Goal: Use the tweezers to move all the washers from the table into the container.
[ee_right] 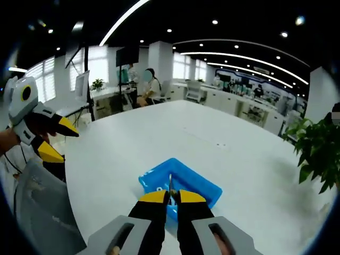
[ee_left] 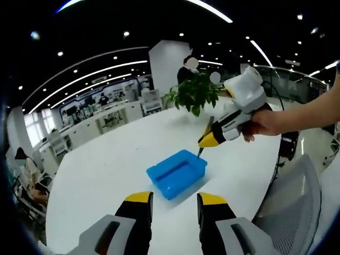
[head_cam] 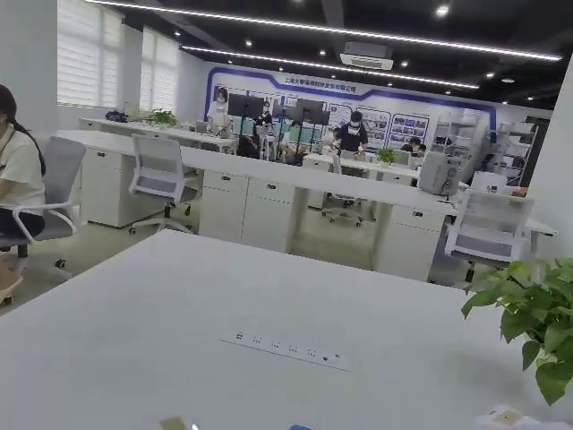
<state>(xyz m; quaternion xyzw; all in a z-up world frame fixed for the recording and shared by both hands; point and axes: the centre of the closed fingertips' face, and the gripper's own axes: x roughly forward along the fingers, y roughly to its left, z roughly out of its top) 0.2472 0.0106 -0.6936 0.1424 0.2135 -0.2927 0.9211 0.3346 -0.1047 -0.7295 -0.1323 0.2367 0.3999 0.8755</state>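
Tweezers [ee_right: 170, 183] stand up as a thin sliver between the jaws of the right gripper [ee_right: 170, 197], which are pinched narrow on them. In the left gripper view their tip hangs just above the far rim of the blue container [ee_left: 183, 187]. The container sits on the white table [head_cam: 134, 340], near its near edge.

The left gripper [ee_left: 175, 198] is held back from the container with its jaws wide apart and nothing between them. A hand [ee_left: 261, 123] carries the right gripper in from the side.

I judge this to be the drop-off step, with the tweezers brought over the container to let a washer go. The washers themselves are too small to make out, both at the tweezer tip and on the table, and a pale speck inside the container cannot be identified. The next move probably calls for easing the squeeze so the tips part over the container, then taking the tweezers back to the table for the next washer.

A grey mesh chair [ee_left: 297, 196] stands just past the table's near edge. Further out the tabletop is plain white, with an inset socket strip [head_cam: 286, 347] towards its middle. A leafy plant [head_cam: 528, 322] stands at its right edge.

Beyond is an open office with rows of white desks [head_cam: 269, 184], white chairs [head_cam: 161, 175], several people working, a blue-framed wall display [head_cam: 358, 98] and long ceiling light strips [head_cam: 358, 31].
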